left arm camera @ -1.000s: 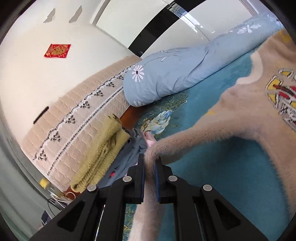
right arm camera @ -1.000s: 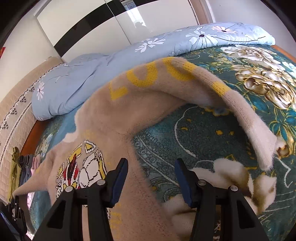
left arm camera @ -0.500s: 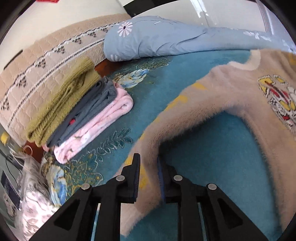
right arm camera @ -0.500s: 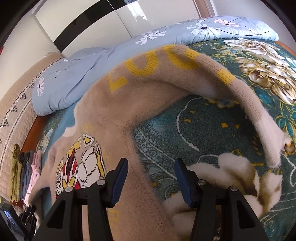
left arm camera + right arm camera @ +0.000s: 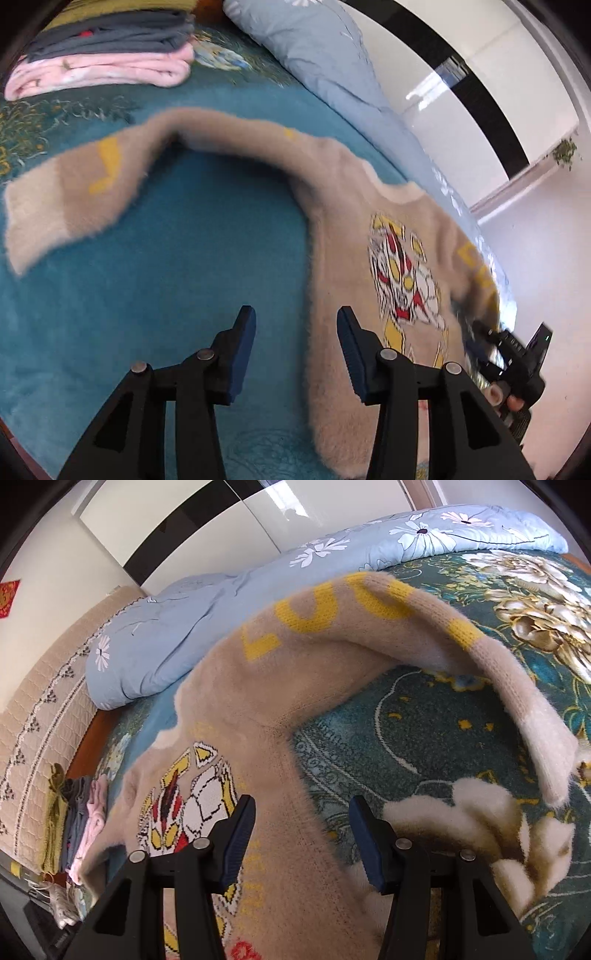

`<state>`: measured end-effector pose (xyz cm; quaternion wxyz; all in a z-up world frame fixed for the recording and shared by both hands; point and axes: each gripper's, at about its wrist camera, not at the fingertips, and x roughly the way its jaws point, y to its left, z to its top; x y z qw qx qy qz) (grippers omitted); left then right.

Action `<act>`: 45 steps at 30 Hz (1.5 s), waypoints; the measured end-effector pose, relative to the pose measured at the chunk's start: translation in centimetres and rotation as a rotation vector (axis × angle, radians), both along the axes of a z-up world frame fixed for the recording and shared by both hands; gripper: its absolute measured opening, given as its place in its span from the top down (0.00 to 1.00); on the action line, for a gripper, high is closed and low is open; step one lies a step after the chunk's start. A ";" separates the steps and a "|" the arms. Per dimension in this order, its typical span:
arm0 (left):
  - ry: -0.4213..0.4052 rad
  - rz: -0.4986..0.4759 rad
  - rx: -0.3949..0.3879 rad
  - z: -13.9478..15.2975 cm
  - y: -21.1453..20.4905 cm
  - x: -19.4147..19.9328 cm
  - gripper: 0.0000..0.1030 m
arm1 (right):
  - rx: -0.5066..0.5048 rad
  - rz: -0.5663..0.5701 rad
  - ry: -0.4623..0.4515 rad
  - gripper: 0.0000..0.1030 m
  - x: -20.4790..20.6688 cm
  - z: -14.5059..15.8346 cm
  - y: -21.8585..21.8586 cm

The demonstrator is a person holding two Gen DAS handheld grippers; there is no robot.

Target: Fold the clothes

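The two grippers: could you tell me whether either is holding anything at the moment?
Nothing is held. The left gripper and right gripper are both open above the beige sweater.

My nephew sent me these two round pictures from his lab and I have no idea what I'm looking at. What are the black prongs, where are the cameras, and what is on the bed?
There is no robot here: a person holds a two-fingered claw in each hand, and a fisheye camera on each claw looks forward along its fingers. The prongs are those fingers.

One picture is from the left claw, the other from the right claw. Both are open and hold nothing.

On the teal flowered blanket lies a fuzzy beige sweater with a cartoon figure on the front and yellow letters on its sleeves, spread out for folding. A blue quilt lies rolled beyond it, and a stack of folded clothes sits near the headboard. At the edge of the left picture you glimpse the right claw's handle, with a fingertip on it.
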<state>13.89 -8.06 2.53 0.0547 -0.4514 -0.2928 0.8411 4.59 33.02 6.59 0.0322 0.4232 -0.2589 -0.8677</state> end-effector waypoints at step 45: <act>-0.032 0.091 0.115 0.5 -3.1 4.2 0.90 | -0.050 0.536 -0.064 0.86 2.5 1.2 -6.4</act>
